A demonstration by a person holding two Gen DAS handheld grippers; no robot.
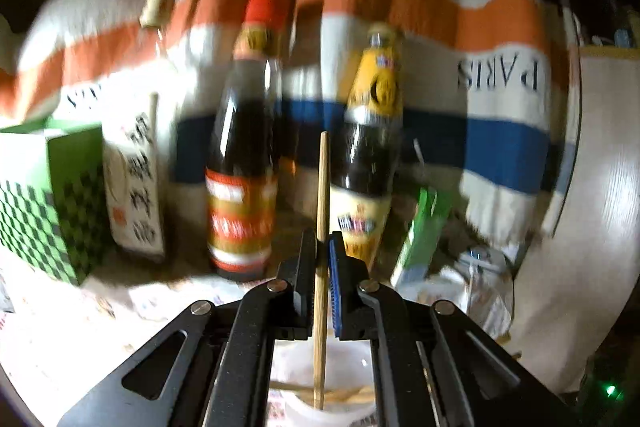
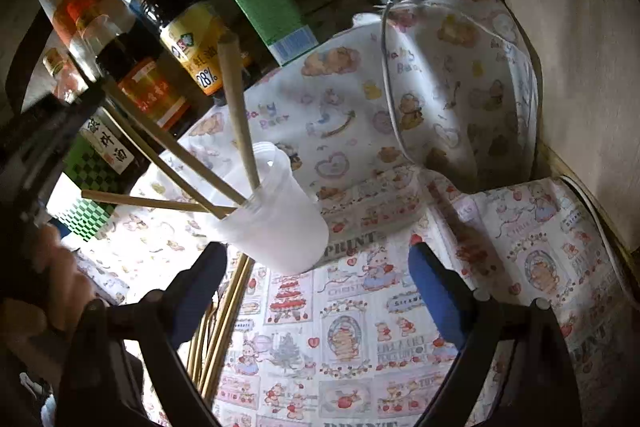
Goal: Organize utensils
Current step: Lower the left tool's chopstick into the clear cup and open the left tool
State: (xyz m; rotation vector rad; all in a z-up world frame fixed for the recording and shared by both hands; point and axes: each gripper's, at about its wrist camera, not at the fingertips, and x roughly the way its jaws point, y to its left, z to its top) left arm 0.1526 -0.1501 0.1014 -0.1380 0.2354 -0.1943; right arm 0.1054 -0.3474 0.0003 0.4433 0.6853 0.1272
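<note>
My left gripper (image 1: 322,247) is shut on a wooden chopstick (image 1: 322,187) held upright, its lower end reaching down into a white plastic cup (image 1: 348,359) under the fingers. In the right wrist view the same cup (image 2: 276,223) stands on the patterned cloth with several chopsticks (image 2: 236,99) leaning out of it to the left. My right gripper (image 2: 316,259) is open just in front of the cup, with nothing between its fingers. A bundle of loose chopsticks (image 2: 224,315) lies on the cloth beside its left finger. The left gripper's dark body (image 2: 48,131) shows at the left edge.
Sauce bottles (image 1: 244,155) (image 1: 372,131) and a tall white bottle (image 1: 134,163) line the back, before a striped towel (image 1: 500,131). A green chequered box (image 1: 52,195) is at left, a green carton (image 2: 268,11) behind the cup. A white cable (image 2: 390,99) crosses the cloth.
</note>
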